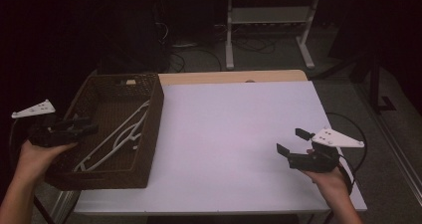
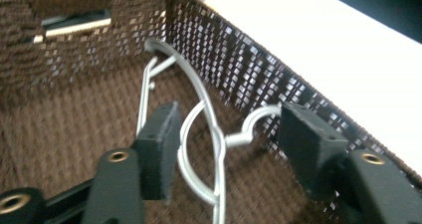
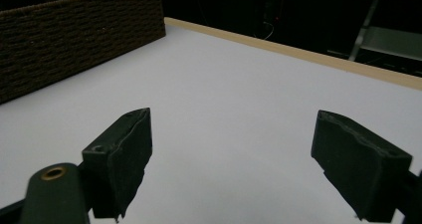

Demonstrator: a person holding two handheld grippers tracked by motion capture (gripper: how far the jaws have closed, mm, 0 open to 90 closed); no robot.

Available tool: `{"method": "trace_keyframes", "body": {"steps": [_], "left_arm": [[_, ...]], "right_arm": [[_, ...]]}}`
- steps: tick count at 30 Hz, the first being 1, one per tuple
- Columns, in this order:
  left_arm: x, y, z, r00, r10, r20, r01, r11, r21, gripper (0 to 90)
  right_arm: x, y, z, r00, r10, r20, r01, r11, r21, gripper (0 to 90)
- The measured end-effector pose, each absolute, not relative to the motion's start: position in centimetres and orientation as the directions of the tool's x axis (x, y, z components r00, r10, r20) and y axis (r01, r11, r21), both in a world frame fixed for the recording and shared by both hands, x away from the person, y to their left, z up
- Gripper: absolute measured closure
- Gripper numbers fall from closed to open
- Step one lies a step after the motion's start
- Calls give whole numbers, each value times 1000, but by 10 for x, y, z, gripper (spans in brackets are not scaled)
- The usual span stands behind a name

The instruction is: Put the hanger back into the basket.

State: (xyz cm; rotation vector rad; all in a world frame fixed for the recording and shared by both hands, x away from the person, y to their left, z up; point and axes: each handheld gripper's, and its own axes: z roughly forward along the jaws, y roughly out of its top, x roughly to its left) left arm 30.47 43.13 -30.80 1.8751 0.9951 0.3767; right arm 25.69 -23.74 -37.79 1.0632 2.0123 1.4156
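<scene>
Over the left side of the brown wicker basket (image 1: 152, 129), the left gripper (image 1: 82, 126) hovers with its jaws parted and nothing pressed between the pads. The left gripper view shows the white plastic hangers (image 2: 206, 134) below and between the two black pads, which do not touch them. The hangers lie on the bottom of the basket, and their hooks (image 2: 256, 122) point toward the basket's right wall. From the high view, the hangers (image 1: 119, 134) lie diagonally inside the basket, from its near left corner toward its far right wall. The person's left hand (image 1: 37, 154) holds the gripper just outside the left rim of the basket.

Well apart from the basket, to its right, the right gripper (image 1: 291, 142) stays above the near right part of the white table (image 1: 234, 129). Its jaws stand wide apart and hold nothing; in the right gripper view, bare table surface lies between its pads (image 3: 122, 159). The basket's right wall (image 3: 74, 45) shows at the far left of that view. The right hand (image 1: 328, 176) holds this gripper near the table's right edge.
</scene>
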Motion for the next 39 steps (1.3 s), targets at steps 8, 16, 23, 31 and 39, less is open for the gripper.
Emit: {"method": "trace_keyframes", "body": {"steps": [8,16,23,31,39], "left_arm": [[301,406,-302,651,739,-173,422,-162,892,212],[295,368,-291,701,695,-159,366,-159,917,134],[291,333,-287,721,679,-137,316,-146,938,24],[293,299,-294,752,647,-123,279,-144,950,10],[295,274,-302,780,617,-109,245,-141,959,10]], "right_arm": [[258,-234,-368,-618,784,67,305,160,939,128],[263,-227,-359,-624,779,64,295,159,942,23],[272,-222,-352,-637,768,75,287,146,947,11],[279,-215,-339,-651,755,78,264,129,956,12],[283,-210,-325,-670,739,75,224,105,969,8]]}}
